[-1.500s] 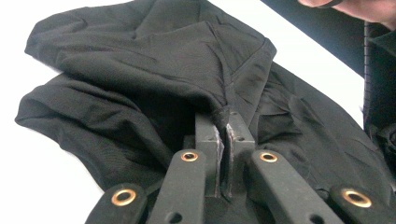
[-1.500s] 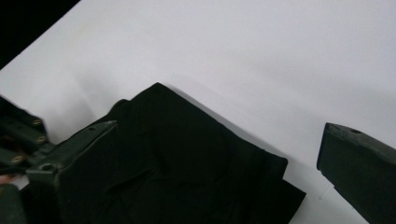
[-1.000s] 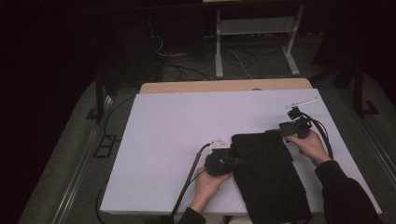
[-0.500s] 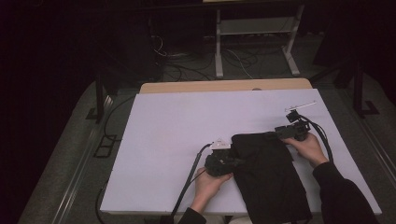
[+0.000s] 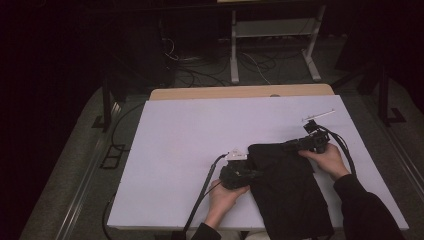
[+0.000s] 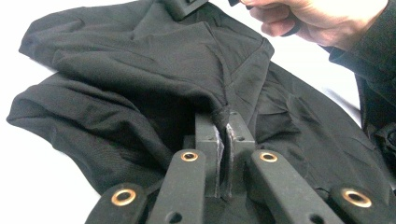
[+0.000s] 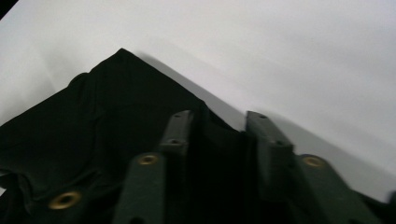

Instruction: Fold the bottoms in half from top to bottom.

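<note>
Left gripper view: left tool (image 6: 223,135) pinched tight on black garment (image 6: 140,79). Right tool (image 7: 217,126) jaws have just been closing over its far edge, fabric between, grip not yet firm. Probably ready to fold soon.

Readable text: none in any view.
Black cloth (image 6: 140,84): no label, brand or print visible.
Desk (image 5: 200,135): plain white surface, no markings.
Numbers, signs: none legible.

High view overhead, gripper views close, sharing cloth (image 5: 287,187)

Left claw (image 6: 222,135) clamped, right claw (image 7: 217,126) closing
</note>
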